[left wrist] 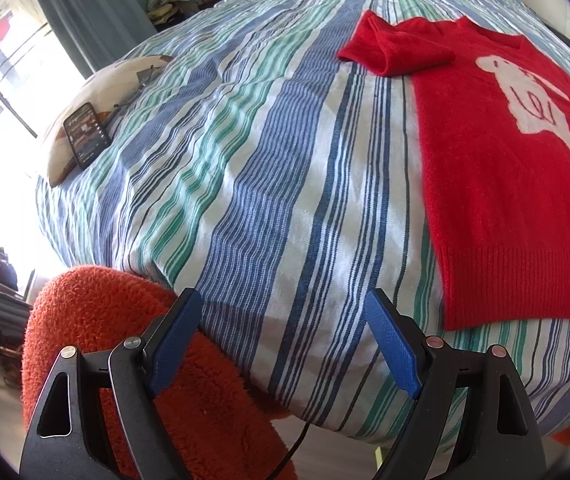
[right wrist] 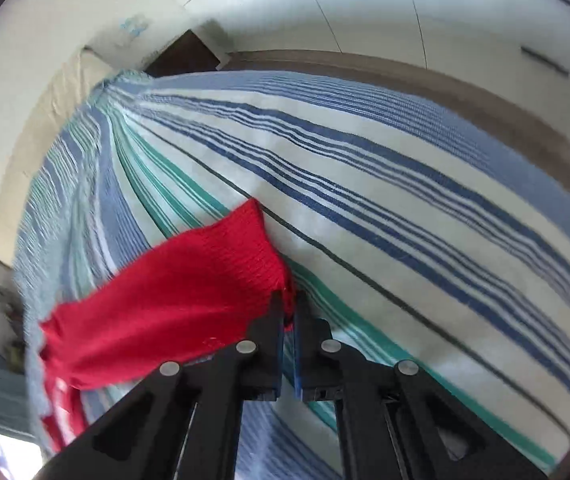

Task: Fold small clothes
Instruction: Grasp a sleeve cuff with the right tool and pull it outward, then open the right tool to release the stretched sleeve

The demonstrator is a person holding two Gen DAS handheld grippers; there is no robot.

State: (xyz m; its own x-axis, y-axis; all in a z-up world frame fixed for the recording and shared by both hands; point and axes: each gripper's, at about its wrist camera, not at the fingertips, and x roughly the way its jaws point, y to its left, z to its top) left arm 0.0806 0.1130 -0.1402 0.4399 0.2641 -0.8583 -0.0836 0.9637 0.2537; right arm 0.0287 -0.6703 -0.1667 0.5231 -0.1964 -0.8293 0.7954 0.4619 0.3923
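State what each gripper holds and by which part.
The right gripper is shut on the red sweater, pinching a knit edge of a lifted part, probably a sleeve. The left gripper is open and holds nothing.

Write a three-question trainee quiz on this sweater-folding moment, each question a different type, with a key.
1. True or false: the left tongs are shut on the red sweater.
2. Multiple choice: what do the right tongs pinch? A) the striped bedsheet B) a red sleeve C) a phone
3. Fill in: the sweater's other sleeve lies folded across its ____.

Key: 1 false, they are open over the sheet, holding nothing. 2 B. 3 chest, near the collar.
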